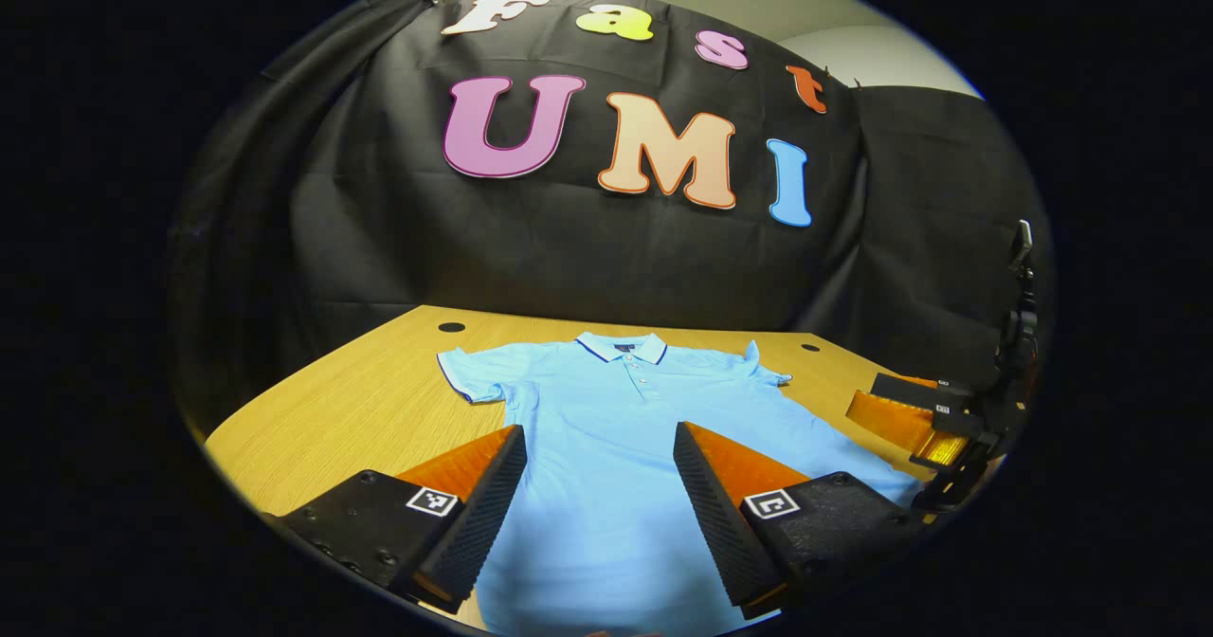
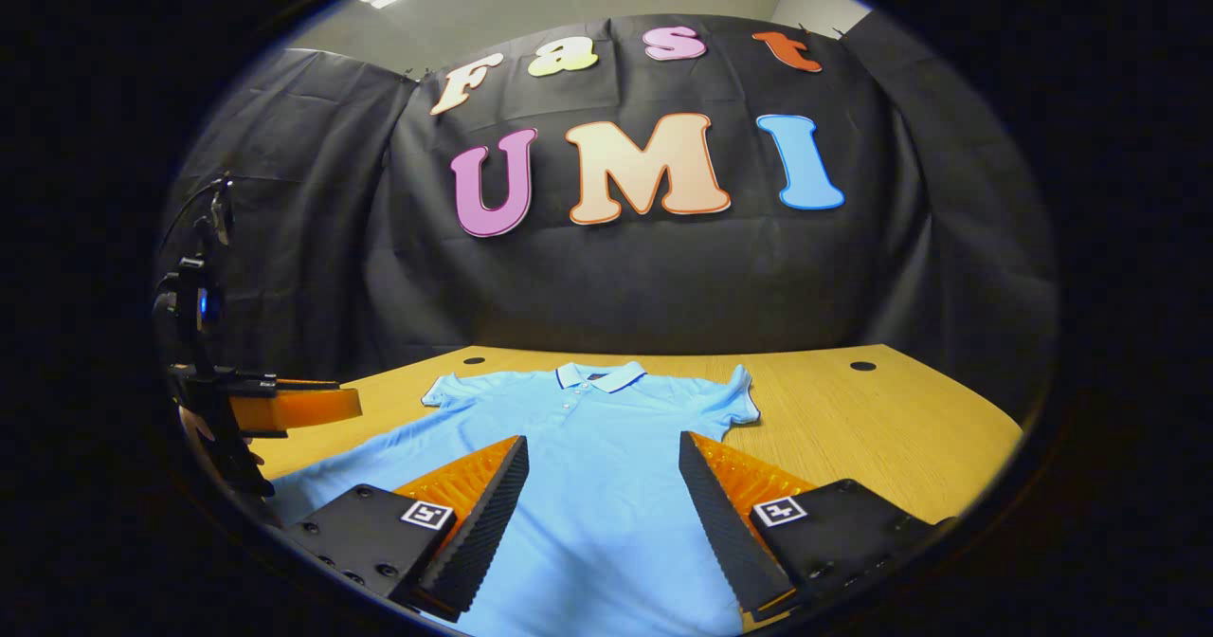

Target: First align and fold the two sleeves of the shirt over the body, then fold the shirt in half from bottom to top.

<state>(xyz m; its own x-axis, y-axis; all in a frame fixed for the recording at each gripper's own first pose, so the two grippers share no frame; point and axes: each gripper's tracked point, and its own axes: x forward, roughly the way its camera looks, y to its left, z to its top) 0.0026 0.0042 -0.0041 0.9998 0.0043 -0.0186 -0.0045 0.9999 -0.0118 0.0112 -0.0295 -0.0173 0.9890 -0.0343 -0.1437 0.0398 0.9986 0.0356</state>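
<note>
The light-blue shirt (image 1: 606, 428) lies flat on the desk (image 1: 360, 409), collar far, sleeves unfolded. The left gripper (image 1: 599, 471) and right gripper (image 2: 603, 481) hover wide apart, empty. Pinching both layers risks dragging the body askew.

Left gripper (image 1: 599, 447) held low and level, jaws spread wide with nothing between them, right gripper (image 2: 603, 457) alongside at similar height, jaws equally wide apart, both pointing forward
</note>
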